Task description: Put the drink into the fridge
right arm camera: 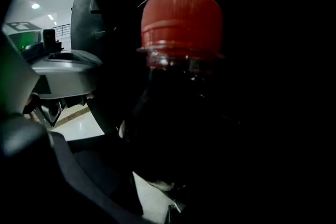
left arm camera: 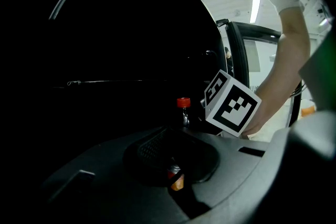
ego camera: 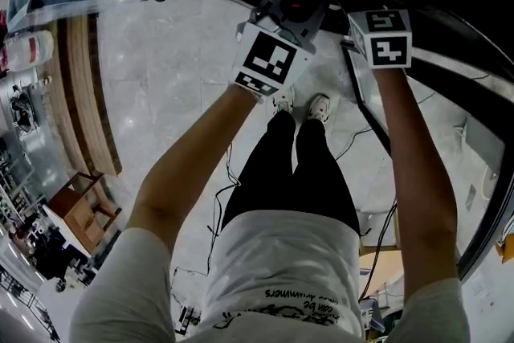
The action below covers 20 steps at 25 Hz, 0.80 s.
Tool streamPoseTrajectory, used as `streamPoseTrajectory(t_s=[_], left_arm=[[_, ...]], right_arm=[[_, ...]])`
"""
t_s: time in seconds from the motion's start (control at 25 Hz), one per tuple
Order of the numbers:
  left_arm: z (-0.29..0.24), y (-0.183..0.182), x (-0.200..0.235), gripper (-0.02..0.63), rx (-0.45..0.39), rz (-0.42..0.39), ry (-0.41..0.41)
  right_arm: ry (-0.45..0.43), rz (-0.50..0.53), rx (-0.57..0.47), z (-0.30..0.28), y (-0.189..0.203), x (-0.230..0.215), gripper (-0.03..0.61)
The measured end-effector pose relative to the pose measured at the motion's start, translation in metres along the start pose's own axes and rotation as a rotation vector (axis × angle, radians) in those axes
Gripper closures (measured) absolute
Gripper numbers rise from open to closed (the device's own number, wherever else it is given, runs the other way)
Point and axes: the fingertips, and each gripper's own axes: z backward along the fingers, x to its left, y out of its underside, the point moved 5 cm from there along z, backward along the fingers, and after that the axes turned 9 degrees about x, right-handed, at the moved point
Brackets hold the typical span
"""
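Observation:
The drink is a dark bottle with a red cap. It fills the right gripper view, upright between the jaws of my right gripper, which is shut on it. From the left gripper view the same red cap shows small in front of a black interior, beside the right gripper's marker cube. In the head view both arms reach forward toward a dark opening; the right cube is beside the left cube. My left gripper is only a grey body; its jaws are hidden in the dark.
A black door edge stands open just under my right arm, and a glass door frame shows behind it. Wooden shelving lines the left side. Cables lie on the pale tiled floor near the person's feet.

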Motion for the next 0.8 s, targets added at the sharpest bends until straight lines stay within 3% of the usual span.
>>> streamPoseTrajectory(t_s=[0.8], left_arm=[[-0.0024,0.0011,0.0049,0.592,0.009,-0.006,0.002]], right_arm=[[-0.003,0.008,-0.031,-0.0055,-0.0101,0.0013,0.241]])
